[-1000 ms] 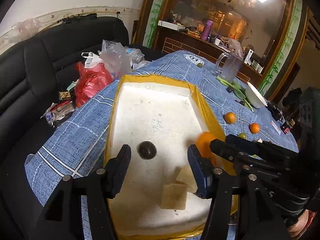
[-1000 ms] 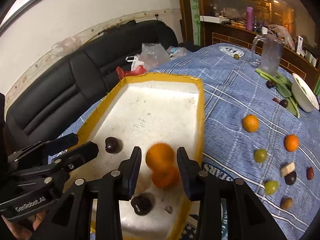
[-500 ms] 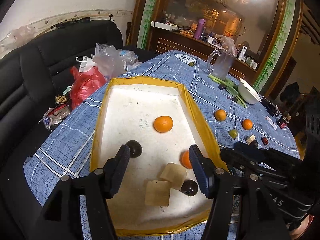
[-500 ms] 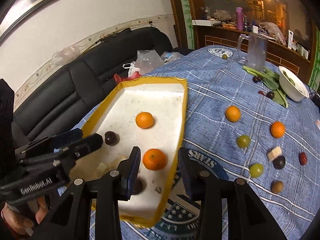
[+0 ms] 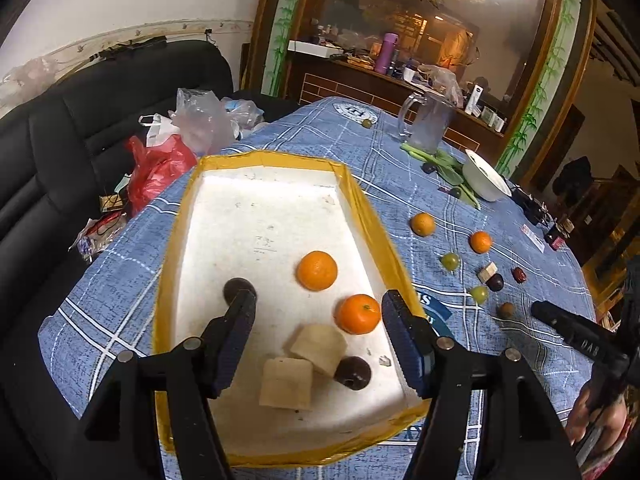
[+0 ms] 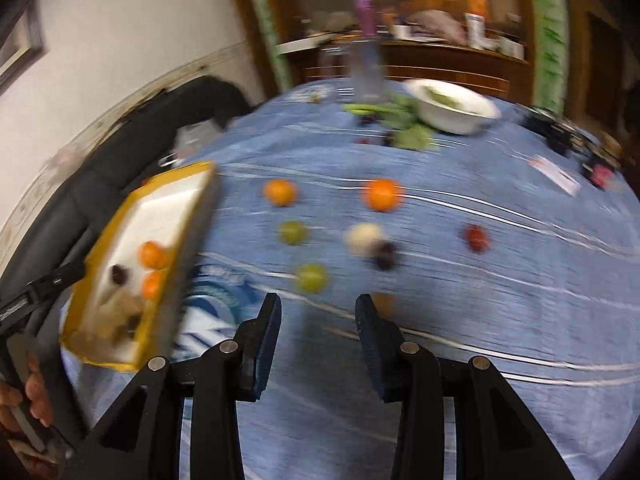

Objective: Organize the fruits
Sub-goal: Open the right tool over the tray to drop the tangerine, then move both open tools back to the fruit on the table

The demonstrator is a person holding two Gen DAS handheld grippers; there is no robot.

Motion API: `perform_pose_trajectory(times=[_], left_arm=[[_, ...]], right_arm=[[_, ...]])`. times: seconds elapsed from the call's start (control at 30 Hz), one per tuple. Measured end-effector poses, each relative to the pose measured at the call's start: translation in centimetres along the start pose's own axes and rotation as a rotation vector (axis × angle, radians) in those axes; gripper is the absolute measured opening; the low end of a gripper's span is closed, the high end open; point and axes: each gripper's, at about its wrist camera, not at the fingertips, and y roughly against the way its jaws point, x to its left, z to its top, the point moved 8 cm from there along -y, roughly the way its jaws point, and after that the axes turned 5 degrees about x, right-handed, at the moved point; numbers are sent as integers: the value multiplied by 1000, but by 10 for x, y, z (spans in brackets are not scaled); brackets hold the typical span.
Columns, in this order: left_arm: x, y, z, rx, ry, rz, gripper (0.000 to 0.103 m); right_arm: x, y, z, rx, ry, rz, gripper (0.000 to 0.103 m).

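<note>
Blue checked cloth (image 5: 280,140) covers the table. At centre frame in the left view sits the yellow-rimmed tray (image 5: 362,216), holding two oranges (image 5: 317,270), two dark fruits and two tan blocks (image 5: 286,383). Loose fruit lies at right frame: oranges, green fruit (image 6: 310,277), dark ones. The left claw (image 5: 318,334) hangs wide open and empty above the tray. The right claw (image 6: 318,334), also spread and empty, points at the loose fruit; its view is blurred. Judging by this, it should settle, straddle one fruit squarely, then close gently.
</note>
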Motion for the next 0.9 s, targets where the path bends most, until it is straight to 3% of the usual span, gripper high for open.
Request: perform_pose_trajectory(times=[0.17,0.27,0.6,0.9], left_arm=[[-14,-7,-3,20,-22,-14,69],[-29,-10,-7,32,-56,-28,69],[-74,-8,-4,34,-164,-60,69],[-110,-26,19,60,-178,-106,69]], right_arm=[[-64,16,0,-23,-138,-48,42],[-82,18,4,-33,-180,-54,41],[-93,-19,25,-19,-164,-108,41],[-110,-58,43,-8,-156,-173,41]])
